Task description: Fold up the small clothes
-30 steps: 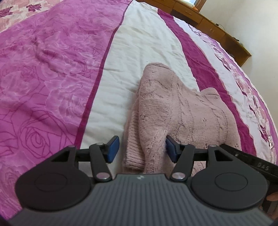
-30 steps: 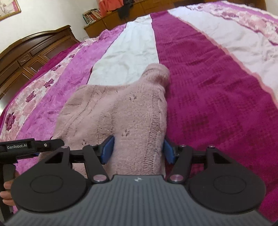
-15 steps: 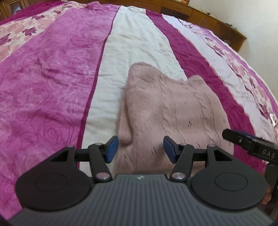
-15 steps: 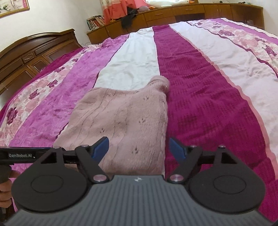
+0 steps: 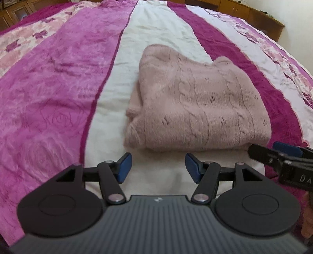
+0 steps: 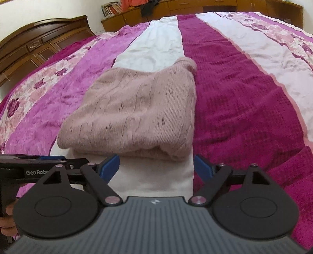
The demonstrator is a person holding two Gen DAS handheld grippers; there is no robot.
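Observation:
A pale pink knitted sweater [image 5: 199, 105] lies folded in a compact bundle on the bed, over the white stripe. It also shows in the right wrist view [image 6: 137, 113]. My left gripper [image 5: 156, 166] is open and empty, just short of the sweater's near edge. My right gripper [image 6: 156, 165] is open and empty, also just short of the near edge. The right gripper's side shows at the right of the left wrist view [image 5: 281, 156]. The left gripper's side shows at the left of the right wrist view [image 6: 39, 164].
The bedspread [image 5: 54, 93] has pink, white and magenta stripes [image 6: 234, 97]. A dark wooden headboard [image 6: 39, 48] stands at the left. Wooden cabinets [image 6: 176, 7] with books and clothes line the far wall.
Both grippers have let go of the sweater and drawn back from it. The sweater now lies flat on the bed, clear of both sets of jaws.

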